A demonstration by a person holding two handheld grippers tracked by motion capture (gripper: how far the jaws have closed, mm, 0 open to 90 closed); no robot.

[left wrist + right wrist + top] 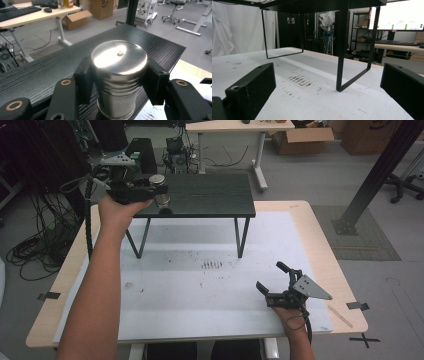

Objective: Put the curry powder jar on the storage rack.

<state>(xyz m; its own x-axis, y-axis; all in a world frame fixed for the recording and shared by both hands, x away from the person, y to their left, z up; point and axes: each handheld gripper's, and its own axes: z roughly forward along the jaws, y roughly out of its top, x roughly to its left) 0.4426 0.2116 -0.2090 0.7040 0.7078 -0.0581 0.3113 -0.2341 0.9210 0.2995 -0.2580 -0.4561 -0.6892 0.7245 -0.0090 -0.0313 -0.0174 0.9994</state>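
A shiny steel canister (118, 75) with a flat lid stands upright between the black jaws of my left gripper (118, 83), which is shut on its sides. In the high view the canister (159, 184) and left gripper (160, 195) are at the front left corner of a black raised shelf (210, 195). Whether the canister's base rests on the shelf (37, 72) I cannot tell. My right gripper (272, 277) lies low on the white mat (200, 285) at the front right, open, with nothing between its jaws (328, 92).
The shelf stands on thin black metal legs (342, 50) over the mat, with open room beneath it. Dark smudges (212, 265) mark the mat's middle. Behind the table are a desk (240, 127), cardboard boxes (300, 140) and cables (35, 250) on the floor.
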